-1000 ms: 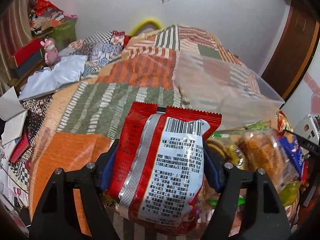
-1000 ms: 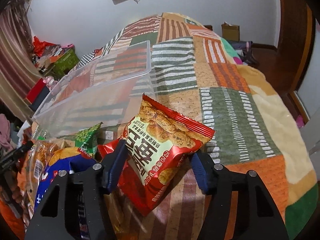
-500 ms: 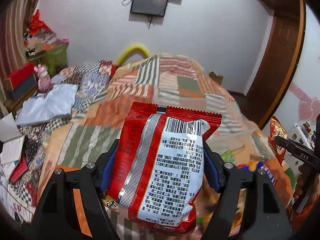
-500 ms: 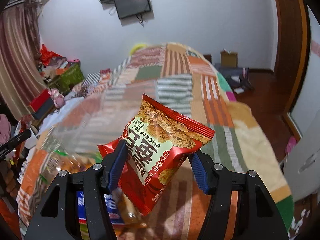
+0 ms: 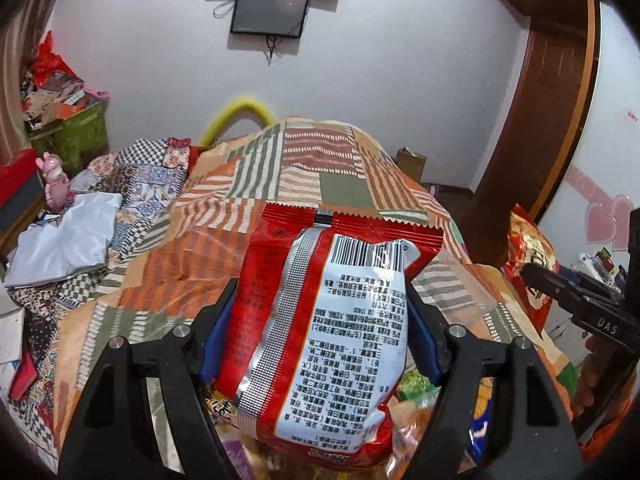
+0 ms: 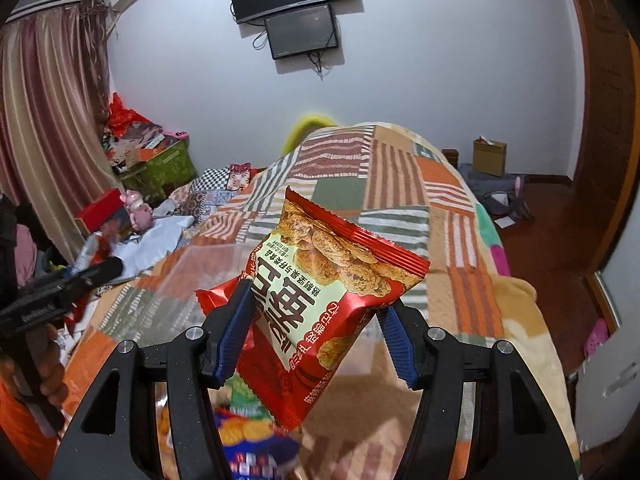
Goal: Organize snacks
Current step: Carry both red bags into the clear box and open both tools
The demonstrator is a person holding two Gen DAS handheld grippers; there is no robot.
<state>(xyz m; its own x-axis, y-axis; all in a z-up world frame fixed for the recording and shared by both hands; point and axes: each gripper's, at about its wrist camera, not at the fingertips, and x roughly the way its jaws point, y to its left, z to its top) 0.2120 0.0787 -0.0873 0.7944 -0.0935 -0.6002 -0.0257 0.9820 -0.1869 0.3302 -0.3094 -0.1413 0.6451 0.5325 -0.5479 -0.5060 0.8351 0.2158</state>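
Observation:
My left gripper (image 5: 320,332) is shut on a red snack bag (image 5: 324,328) whose white back panel with barcode faces the camera. My right gripper (image 6: 316,336) is shut on a red snack bag (image 6: 324,304) printed with fried crackers, held tilted. Both bags are lifted above a heap of other snack packets (image 5: 416,396), which also shows blurred in the right wrist view (image 6: 248,440). A clear plastic bin (image 6: 192,280) lies on the bed beyond the heap. The right gripper and its bag show at the right edge of the left wrist view (image 5: 532,264). The left gripper shows at the left of the right wrist view (image 6: 80,276).
A patchwork quilt (image 5: 312,168) covers the bed. White cloth (image 5: 64,236) and a pink toy (image 5: 54,180) lie at the left. A green box (image 6: 164,164) and clutter stand by the curtain. A cardboard box (image 6: 490,156) sits on the floor at the right.
Both grippers have risen and tilted up with their bags. The wall and screens now fill the top of each view, and the snack heap has dropped to the bottom.

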